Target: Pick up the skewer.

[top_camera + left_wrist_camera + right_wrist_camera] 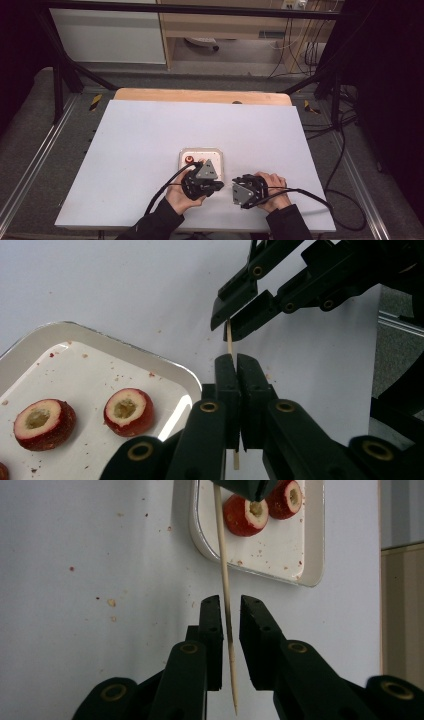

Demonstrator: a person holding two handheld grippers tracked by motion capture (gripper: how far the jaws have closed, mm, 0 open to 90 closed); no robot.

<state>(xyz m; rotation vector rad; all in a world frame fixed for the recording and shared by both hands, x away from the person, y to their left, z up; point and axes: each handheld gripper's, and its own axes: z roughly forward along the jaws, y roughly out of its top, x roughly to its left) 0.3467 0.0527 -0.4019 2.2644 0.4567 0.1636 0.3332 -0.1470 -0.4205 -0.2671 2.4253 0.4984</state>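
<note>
Clamping thin wooden skewer [229,341], left gripper [238,365] has jaws pressed together on it, above white tabletop [140,145] just beside white rounded-square tray [100,337]. Right gripper [228,611] jaws slightly parted, skewer's pointed end running between them, contact unclear. Two cored red fruit halves [129,411] lie on tray.

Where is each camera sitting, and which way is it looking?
High view: above the table, looking forward and down; both forearms and hands show.
Left gripper view: rides the left claw, facing the skewer and tray.
Right gripper view: rides the right claw, facing the tray.
The gripper views share the skewer and hollowed red fruits.
</note>
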